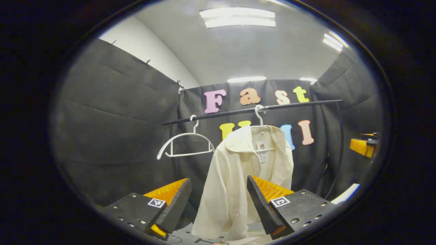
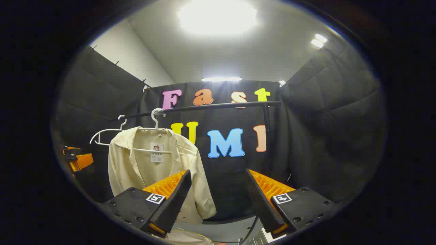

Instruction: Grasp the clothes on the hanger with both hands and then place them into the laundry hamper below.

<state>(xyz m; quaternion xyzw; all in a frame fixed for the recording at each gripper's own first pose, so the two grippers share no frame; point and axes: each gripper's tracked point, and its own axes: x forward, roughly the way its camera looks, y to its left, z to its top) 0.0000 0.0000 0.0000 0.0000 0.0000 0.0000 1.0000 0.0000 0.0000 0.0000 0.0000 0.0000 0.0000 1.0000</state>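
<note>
1. On the black rail (image 1: 252,109), a cream shirt (image 1: 238,177) is hung on a white hanger (image 1: 259,115), near the rail's right end in the left gripper view.
2. Beside it, an empty white hanger (image 1: 185,144) is hung near the rail's left end.
3. Left claw (image 1: 218,204) is held wide open, with nothing in it, and is pointed at the shirt.
4. Right claw (image 2: 218,200) is held wide open too, with the shirt (image 2: 153,170) seen off to its left.
</note>
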